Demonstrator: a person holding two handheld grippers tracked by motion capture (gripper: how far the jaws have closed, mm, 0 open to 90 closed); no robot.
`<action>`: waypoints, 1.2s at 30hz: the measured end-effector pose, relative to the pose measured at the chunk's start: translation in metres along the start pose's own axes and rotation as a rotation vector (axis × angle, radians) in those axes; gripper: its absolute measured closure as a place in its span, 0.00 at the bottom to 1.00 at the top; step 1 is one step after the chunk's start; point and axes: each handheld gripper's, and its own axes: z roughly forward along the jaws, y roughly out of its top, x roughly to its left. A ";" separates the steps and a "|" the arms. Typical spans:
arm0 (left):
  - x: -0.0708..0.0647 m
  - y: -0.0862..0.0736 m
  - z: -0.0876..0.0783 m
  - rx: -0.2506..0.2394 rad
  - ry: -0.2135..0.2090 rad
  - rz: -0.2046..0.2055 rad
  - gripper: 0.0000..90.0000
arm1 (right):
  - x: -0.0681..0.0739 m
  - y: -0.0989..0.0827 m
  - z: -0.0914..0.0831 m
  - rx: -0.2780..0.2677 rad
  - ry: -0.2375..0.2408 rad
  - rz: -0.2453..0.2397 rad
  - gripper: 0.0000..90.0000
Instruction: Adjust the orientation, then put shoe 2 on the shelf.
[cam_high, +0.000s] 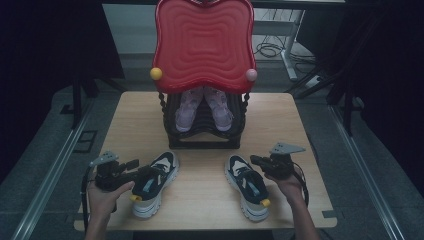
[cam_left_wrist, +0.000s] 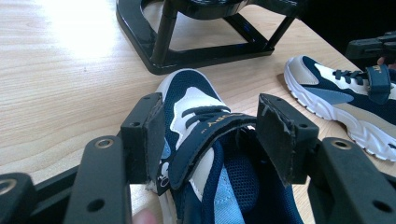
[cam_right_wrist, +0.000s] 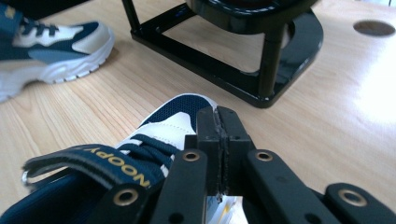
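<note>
Surface: a pale wooden table (cam_high: 200, 200), its grain running across, with a bright glare patch in both gripper views.
Room: dark surroundings, grey floor (cam_high: 45, 165), cables lying on it beyond the table's far edge.
Rack: a black shoe rack (cam_high: 202, 127) stands at the far middle of the table, a pair of pink shoes (cam_high: 203, 107) inside it, a red wavy tray (cam_high: 202, 42) on top.
Left shoe: a navy, white and beige sneaker (cam_high: 154, 182) lies at the near left, toe pointing toward the rack.
My left gripper (cam_high: 131, 167): jaws spread, one pad on each side of the left shoe's strap and tongue (cam_left_wrist: 210, 135); the left pad lies against the shoe's side, the right pad stands clear.
Right shoe: the matching sneaker (cam_high: 247, 185) lies at the near right, well apart from the left one.
My right gripper (cam_high: 256, 161): jaws pressed together, pad against pad, holding nothing, just above the right shoe's laces beside its strap (cam_right_wrist: 93, 163).
</note>
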 end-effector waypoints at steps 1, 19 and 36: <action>0.000 0.000 0.000 0.001 0.000 0.000 0.47 | -0.001 -0.001 -0.001 0.000 0.000 0.010 0.96; 0.001 -0.003 -0.005 -0.001 0.003 -0.003 0.47 | 0.005 -0.019 -0.038 -0.096 -0.024 0.113 0.57; -0.001 -0.015 -0.022 -0.002 0.028 -0.013 0.46 | 0.011 -0.018 -0.051 -0.124 -0.039 0.115 0.54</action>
